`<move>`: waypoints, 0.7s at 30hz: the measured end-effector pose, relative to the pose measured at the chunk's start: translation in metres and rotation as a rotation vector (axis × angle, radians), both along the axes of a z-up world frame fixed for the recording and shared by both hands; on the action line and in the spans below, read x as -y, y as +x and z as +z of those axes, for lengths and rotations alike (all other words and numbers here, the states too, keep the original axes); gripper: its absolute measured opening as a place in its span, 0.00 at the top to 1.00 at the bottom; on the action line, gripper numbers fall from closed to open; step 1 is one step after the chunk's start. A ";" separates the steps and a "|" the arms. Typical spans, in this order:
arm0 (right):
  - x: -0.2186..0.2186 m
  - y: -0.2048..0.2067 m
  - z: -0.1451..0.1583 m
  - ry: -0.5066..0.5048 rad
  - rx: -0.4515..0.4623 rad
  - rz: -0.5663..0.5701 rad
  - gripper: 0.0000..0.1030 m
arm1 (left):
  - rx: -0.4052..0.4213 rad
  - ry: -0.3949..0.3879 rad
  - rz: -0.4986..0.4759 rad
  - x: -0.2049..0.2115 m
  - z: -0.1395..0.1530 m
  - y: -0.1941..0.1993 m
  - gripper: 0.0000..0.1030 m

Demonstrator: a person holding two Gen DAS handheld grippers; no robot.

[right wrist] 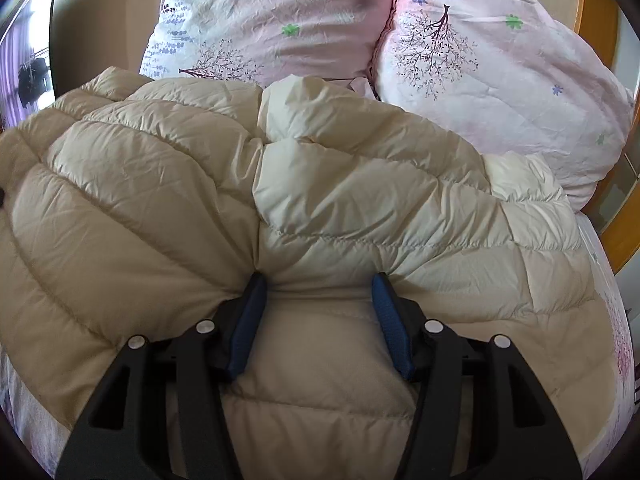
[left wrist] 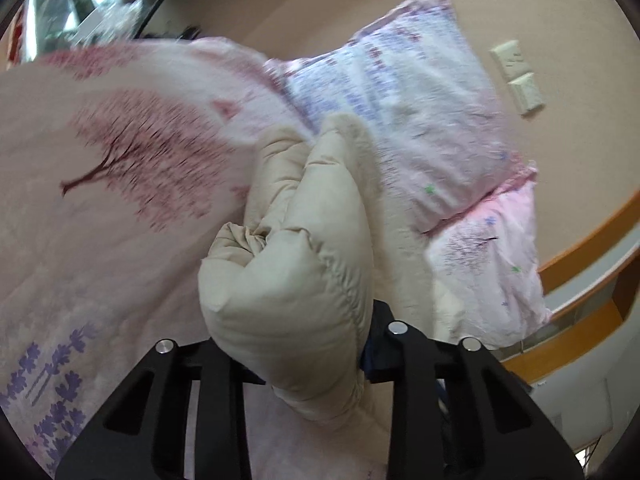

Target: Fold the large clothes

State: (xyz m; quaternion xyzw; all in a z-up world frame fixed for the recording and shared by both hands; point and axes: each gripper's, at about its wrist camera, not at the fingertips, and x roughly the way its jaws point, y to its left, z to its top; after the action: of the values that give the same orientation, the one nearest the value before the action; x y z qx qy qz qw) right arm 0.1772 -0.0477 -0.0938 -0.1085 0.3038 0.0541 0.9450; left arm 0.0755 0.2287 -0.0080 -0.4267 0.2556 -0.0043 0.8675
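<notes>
early in the fold: our left tool (left wrist: 304, 344) pinches the puffer jacket (left wrist: 288, 248); right tool (right wrist: 316, 312) clamps its bulk, unfolded on the bed (right wrist: 612, 344).

Bedroom setting. Wall (left wrist: 320, 8): plain, pinkish-beige. Two pale switch plates (left wrist: 518, 76) mounted on it, one just beside the other. Window (left wrist: 80, 4): dark-framed, bright daylight, reflections blurred. Bed: sheet (left wrist: 80, 240) pink, printed with a red-leaved tree and purple flower sprigs. Two pillows (right wrist: 280, 20) side by side at the head, touching, pink-white with tree and flower print. Headboard (right wrist: 600, 40): orange-brown wood, curved edge. Lighting: soft daylight.
</notes>
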 end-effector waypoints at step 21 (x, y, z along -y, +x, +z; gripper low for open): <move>-0.003 0.003 -0.003 -0.048 0.000 0.028 0.44 | 0.358 0.131 -0.375 0.113 0.088 0.005 0.73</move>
State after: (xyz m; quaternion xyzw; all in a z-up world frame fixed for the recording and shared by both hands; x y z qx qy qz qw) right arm 0.1804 -0.0442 -0.0964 -0.1353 0.3035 0.0601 0.9413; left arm 0.0804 0.1161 0.0800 -0.3072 0.1723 -0.2240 0.9087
